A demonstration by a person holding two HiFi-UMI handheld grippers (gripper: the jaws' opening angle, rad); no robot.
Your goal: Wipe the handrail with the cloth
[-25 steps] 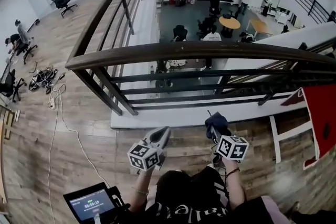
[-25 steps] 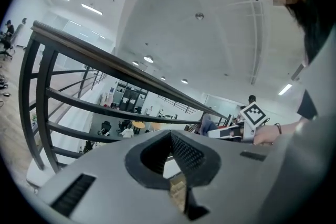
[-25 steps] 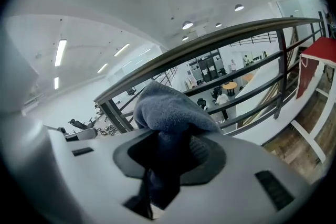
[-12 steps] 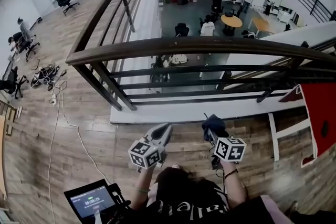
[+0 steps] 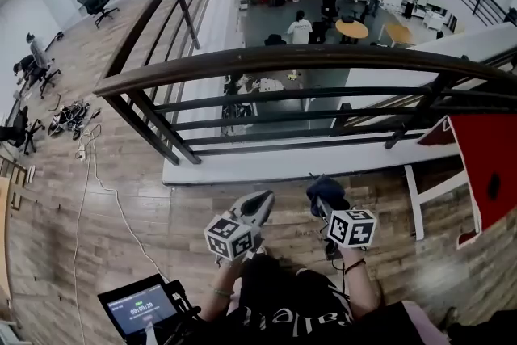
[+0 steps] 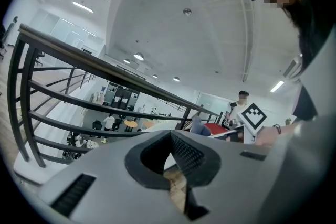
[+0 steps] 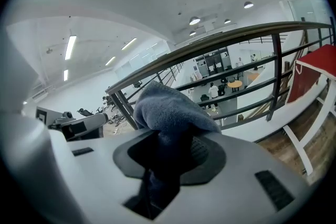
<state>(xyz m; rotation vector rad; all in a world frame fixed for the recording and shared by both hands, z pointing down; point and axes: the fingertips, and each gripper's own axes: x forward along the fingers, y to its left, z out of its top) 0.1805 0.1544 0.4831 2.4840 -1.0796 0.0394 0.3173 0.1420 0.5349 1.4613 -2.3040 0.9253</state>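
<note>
Closest to the person, the right gripper (image 5: 321, 198) is clamped on a bunched blue-grey fleece cloth (image 5: 326, 188), which bulges out past its jaws in the right gripper view (image 7: 169, 108). Just beside it, the left gripper (image 5: 255, 208) has its jaws together on nothing; only wood floor shows through the slit behind them. The 2 grippers sit level with each other, both pointing forward.

Ahead of them lie the brown plank floor (image 5: 129, 174) and a white ledge (image 5: 275, 167) at the foot of the railing. Beyond that rises the dark brown curved wooden handrail (image 5: 291, 59), topping black metal bars. The cloth is not touching it; the rail is well apart, forward of and above the right gripper. Its long axis runs side to side across the person's front, bending away at the left corner. Since the right gripper carries the cloth, the reach looks to be forward and up, followed by strokes along that sideways axis.
</note>
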